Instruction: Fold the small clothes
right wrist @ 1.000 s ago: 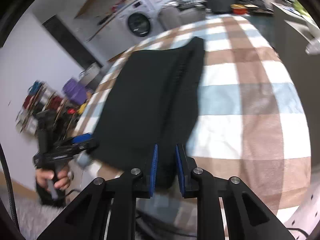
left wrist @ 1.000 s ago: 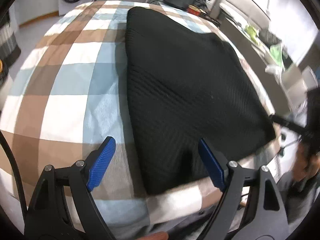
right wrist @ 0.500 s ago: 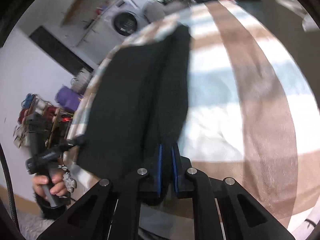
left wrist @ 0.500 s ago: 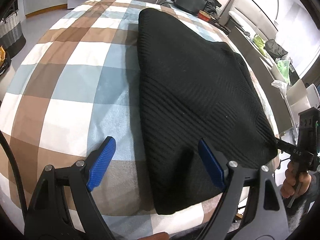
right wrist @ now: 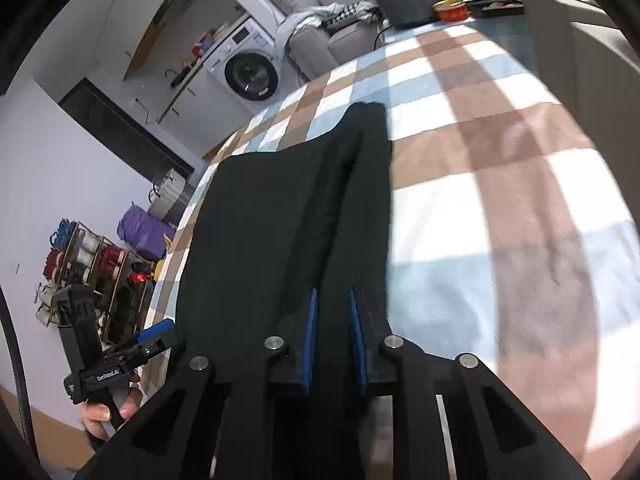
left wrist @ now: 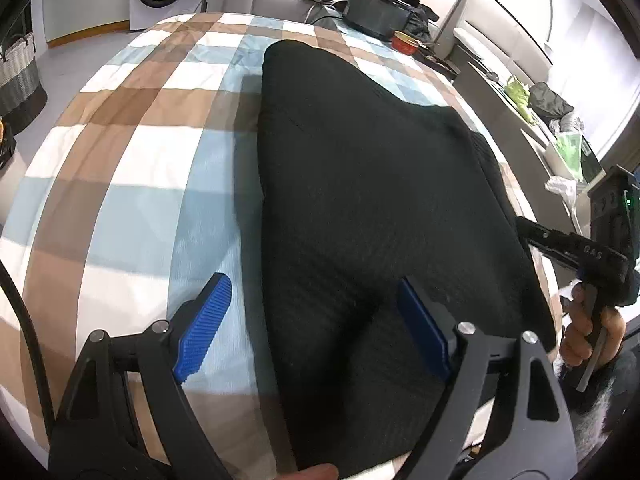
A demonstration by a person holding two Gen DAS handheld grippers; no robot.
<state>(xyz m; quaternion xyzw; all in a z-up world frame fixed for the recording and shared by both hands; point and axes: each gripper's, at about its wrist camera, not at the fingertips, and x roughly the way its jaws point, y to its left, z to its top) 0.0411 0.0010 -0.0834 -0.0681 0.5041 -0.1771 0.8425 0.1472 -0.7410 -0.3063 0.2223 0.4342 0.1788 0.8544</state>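
A black ribbed knit garment [left wrist: 372, 200] lies spread on a checked bedsheet [left wrist: 132, 152]. My left gripper [left wrist: 312, 312] is open, hovering over the garment's near left edge, one blue pad over the sheet and one over the cloth. My right gripper [right wrist: 331, 320] is shut on the garment's near right edge [right wrist: 332, 240], which rises in a raised ridge between the pads. The right gripper also shows in the left wrist view [left wrist: 568, 252], and the left gripper shows in the right wrist view [right wrist: 152, 336].
A washing machine [right wrist: 248, 72], a grey sofa [left wrist: 272, 0] with clothes, a black box [left wrist: 376, 12] and a red bowl [left wrist: 404, 42] lie beyond the bed's far end. A wire rack [right wrist: 92, 268] and basket [left wrist: 16, 76] stand on the floor.
My right gripper closed on the garment's edge and lifted it into a ridge. My left gripper moved forward over the garment's near left edge and stayed open.
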